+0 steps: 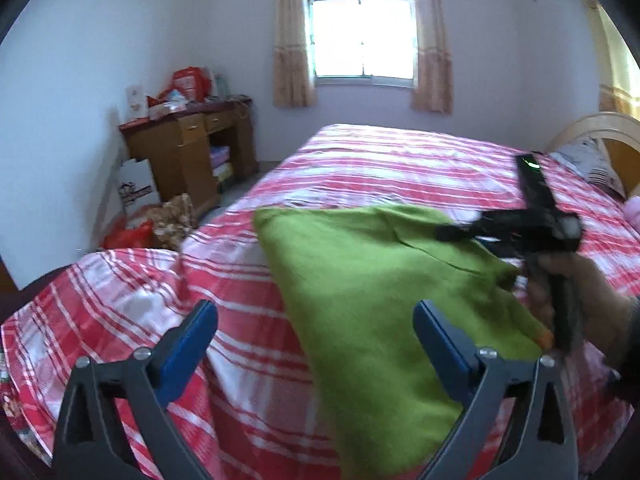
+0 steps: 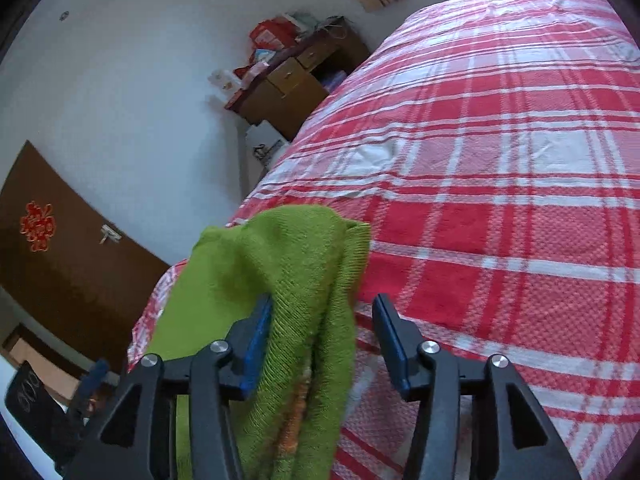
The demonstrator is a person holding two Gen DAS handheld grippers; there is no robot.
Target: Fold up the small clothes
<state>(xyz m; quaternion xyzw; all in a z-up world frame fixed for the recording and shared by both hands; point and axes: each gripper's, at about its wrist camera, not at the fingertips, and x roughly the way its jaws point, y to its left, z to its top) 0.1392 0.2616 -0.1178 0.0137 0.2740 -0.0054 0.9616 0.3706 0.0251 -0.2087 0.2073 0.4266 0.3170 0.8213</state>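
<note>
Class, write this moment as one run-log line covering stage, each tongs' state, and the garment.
stage: fold release | left tongs: open, empty | right tongs: open, cloth between pads | green knit garment: on plaid bedspread

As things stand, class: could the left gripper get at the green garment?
Probably yes. The left gripper is open, and the green garment lies on the bed right ahead with nothing between.

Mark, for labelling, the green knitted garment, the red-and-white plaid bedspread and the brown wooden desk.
green knitted garment (image 1: 360, 288): left wrist view, flat middle.
red-and-white plaid bedspread (image 2: 500, 160): right wrist view, bare top.
brown wooden desk (image 1: 188, 148): left wrist view, drawer front.
</note>
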